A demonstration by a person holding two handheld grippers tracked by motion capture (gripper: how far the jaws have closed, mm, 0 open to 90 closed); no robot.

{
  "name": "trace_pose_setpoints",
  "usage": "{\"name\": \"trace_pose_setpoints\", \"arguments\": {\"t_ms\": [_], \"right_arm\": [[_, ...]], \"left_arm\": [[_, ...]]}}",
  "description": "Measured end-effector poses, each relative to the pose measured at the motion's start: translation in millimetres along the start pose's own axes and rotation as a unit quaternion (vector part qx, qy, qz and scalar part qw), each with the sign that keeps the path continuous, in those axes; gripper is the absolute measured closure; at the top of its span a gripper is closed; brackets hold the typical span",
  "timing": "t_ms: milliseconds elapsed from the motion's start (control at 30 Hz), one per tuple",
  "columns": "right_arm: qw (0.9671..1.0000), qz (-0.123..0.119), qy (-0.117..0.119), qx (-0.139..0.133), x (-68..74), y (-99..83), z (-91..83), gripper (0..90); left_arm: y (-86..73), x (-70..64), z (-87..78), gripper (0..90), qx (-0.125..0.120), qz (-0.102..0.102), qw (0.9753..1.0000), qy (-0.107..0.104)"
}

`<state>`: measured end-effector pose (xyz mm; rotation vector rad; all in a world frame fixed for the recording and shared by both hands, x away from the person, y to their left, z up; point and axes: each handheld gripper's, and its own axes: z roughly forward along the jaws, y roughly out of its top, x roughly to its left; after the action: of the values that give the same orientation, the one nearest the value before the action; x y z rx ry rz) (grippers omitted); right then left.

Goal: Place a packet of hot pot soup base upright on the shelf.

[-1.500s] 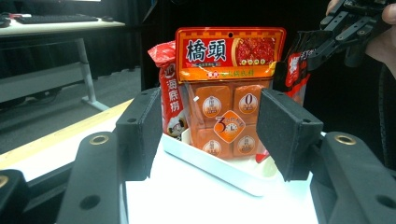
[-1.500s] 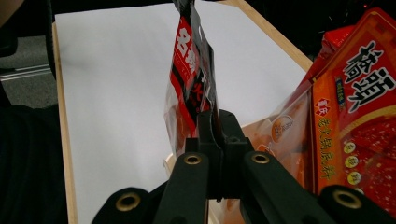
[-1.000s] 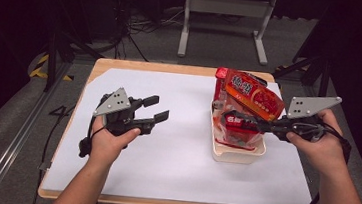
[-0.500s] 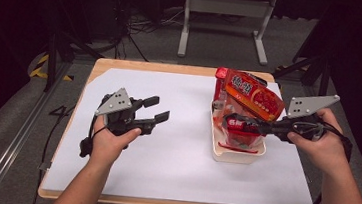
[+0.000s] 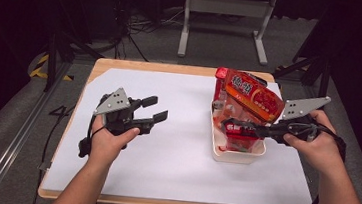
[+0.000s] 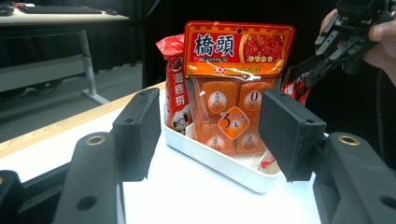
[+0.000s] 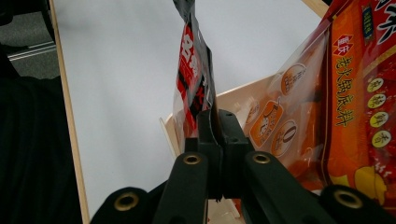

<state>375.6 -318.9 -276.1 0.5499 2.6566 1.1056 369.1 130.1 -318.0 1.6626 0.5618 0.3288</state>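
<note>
A white tray (image 5: 236,156) at the table's right holds upright food packets: a big orange packet (image 5: 252,96) (image 6: 238,46) and a red packet (image 5: 219,80) (image 6: 175,93) behind it. My right gripper (image 5: 227,123) (image 7: 215,121) is shut on the top edge of a red-and-black packet (image 5: 239,134) (image 7: 194,79) that stands in the tray's near part. My left gripper (image 5: 154,108) (image 6: 212,133) hovers open over the white sheet left of the tray, holding nothing and facing the packets. In the left gripper view the right gripper (image 6: 322,70) grips the packet beside the orange one.
A white sheet (image 5: 173,156) covers the wooden table (image 5: 172,69). The tray rim (image 7: 233,98) lies just under the gripped packet. A metal stand (image 5: 225,16) and cables sit on the floor beyond the table's far edge.
The right gripper with its packet has sunk slightly toward the tray. The left gripper has barely moved.
</note>
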Motion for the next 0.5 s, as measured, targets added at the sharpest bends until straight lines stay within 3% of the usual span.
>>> {"name": "trace_pose_setpoints", "arguments": {"t_ms": [500], "right_arm": [[0.9998, 0.018, 0.011, 0.001, 1.6, -16.0, 12.2, 86.6]], "left_arm": [[-1.6, 2.3, 2.3, 40.0, 0.003, -0.005, 1.0, 0.0]]}}
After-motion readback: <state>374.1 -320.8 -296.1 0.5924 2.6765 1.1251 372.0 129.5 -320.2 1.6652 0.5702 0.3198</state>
